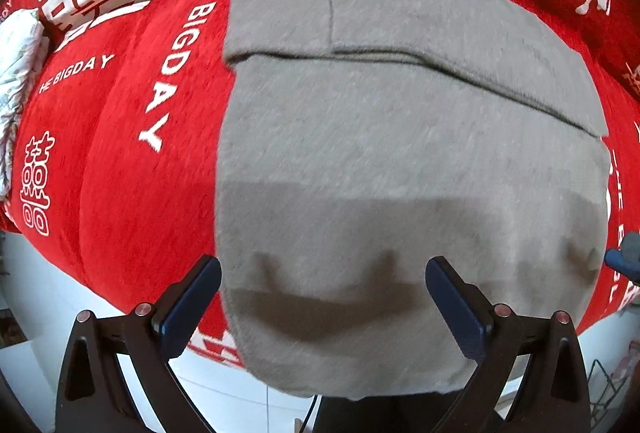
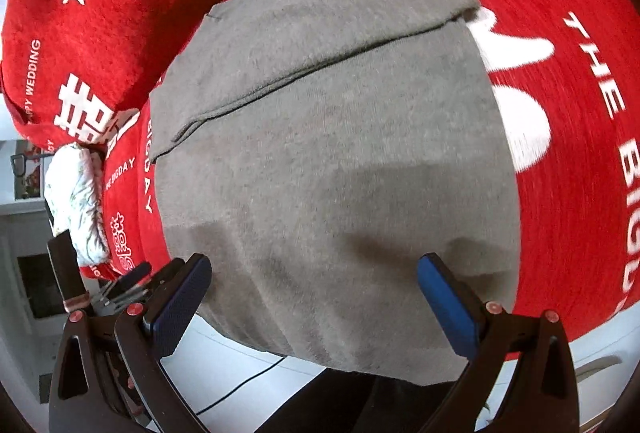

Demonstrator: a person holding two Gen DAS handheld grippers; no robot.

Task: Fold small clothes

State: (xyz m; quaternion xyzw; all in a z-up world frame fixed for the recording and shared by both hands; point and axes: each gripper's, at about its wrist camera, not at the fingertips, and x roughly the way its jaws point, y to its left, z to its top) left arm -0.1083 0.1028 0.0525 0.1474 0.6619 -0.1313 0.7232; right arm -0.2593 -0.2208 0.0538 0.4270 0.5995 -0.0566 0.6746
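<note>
Both hand-held grippers — left (image 1: 323, 273), right (image 2: 314, 271) — gape apart over the grey garment (image 1: 400, 153), lengthwise away.

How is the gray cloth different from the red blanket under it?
The gray cloth is plain, while the red blanket has white letters and symbols printed on it. The gray cloth is smaller and lies on top; the red blanket spreads out past it on both sides. The gray cloth shows a folded edge across it; the red blanket does not. Both look soft and fuzzy.
</note>
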